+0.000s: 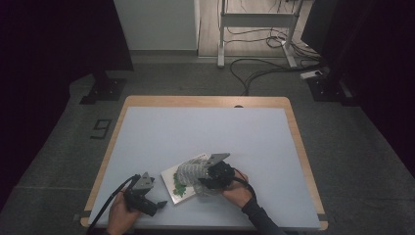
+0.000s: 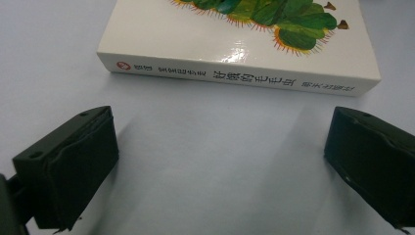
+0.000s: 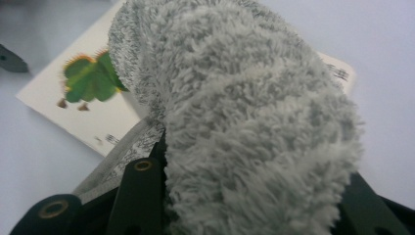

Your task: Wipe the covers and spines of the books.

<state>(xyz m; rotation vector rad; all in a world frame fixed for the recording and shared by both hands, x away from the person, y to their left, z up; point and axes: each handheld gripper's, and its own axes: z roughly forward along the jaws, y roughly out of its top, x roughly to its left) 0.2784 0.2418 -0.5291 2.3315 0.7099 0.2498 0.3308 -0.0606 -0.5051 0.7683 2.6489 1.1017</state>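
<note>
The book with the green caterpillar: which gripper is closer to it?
Right. The right gripper hangs over the book, holding a fluffy grey duster on its cover. The left gripper sits open on the table just short of the book's spine.

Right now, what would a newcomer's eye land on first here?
The fluffy grey duster clamped in the right gripper, lying over the white book near the table's front edge. Next, the green caterpillar on the book's cover, with the left gripper open just short of its spine.

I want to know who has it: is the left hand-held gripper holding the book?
No, the left hand-held gripper stands open, apart from the book.
</note>
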